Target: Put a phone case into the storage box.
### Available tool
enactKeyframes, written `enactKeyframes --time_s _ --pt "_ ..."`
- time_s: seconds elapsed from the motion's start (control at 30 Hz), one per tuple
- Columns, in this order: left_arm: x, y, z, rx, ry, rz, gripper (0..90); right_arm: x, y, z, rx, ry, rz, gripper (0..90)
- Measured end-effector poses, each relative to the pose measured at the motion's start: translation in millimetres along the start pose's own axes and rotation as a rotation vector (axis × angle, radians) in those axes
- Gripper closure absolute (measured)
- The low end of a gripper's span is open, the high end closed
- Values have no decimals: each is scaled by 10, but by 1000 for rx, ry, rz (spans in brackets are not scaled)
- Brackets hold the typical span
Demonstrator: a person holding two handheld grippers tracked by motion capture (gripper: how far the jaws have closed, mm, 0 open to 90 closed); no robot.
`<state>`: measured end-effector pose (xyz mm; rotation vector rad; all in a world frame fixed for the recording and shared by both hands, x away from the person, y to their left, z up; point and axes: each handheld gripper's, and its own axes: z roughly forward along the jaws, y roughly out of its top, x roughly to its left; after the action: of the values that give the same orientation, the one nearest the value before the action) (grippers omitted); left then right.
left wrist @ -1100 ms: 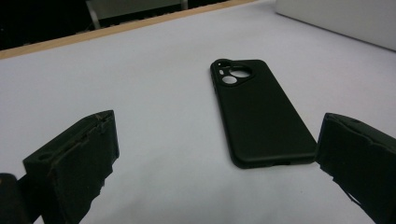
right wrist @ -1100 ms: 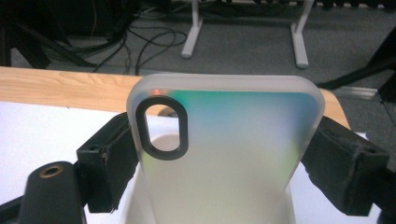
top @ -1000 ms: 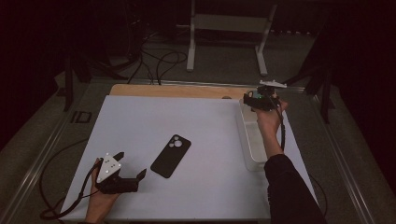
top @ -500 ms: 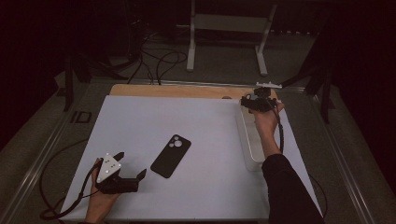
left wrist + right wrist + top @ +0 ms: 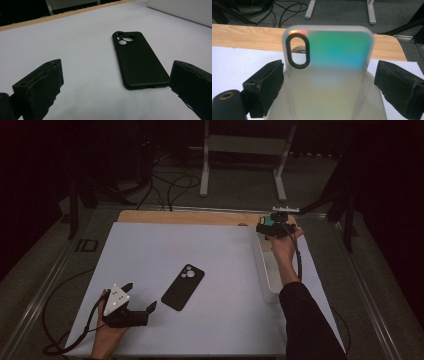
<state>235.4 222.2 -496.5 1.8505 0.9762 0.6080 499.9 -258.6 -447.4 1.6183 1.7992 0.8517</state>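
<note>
- the left gripper (image 5: 137, 296) is held released over the near left of the white table sheet (image 5: 210, 270), nothing being between its jaws.
- a black matte phone case (image 5: 138, 60) is seen lying flat just ahead of it, untouched (camera cut-outs pointing away).
- the right gripper (image 5: 329, 82) has just been opening; a frosted iridescent phone case (image 5: 329, 65) stands between its spread jaws, gaps showing on both sides, over a translucent white tray (image 5: 267, 280) at the table's far right.
</note>
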Motion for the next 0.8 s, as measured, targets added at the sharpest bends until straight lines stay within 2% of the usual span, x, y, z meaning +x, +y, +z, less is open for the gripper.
enactKeyframes --time_s 0.37,0.53,0.63,0.73,0.8 --pt "-1 1 -2 -2 3 0 2 -15 -1 -138 -39 31 -9 88" --pt "-4 1 -3 -1 4 1 2 9 -13 -242 -61 72 3 88" --pt "-5 1 2 -2 4 -1 2 46 -19 -312 -75 108 -5 88" --pt "-8 0 5 -1 3 -2 2 87 -27 -364 -78 157 11 88" --pt "-7 1 5 -2 3 -3 2 103 -28 -383 -84 168 14 88"
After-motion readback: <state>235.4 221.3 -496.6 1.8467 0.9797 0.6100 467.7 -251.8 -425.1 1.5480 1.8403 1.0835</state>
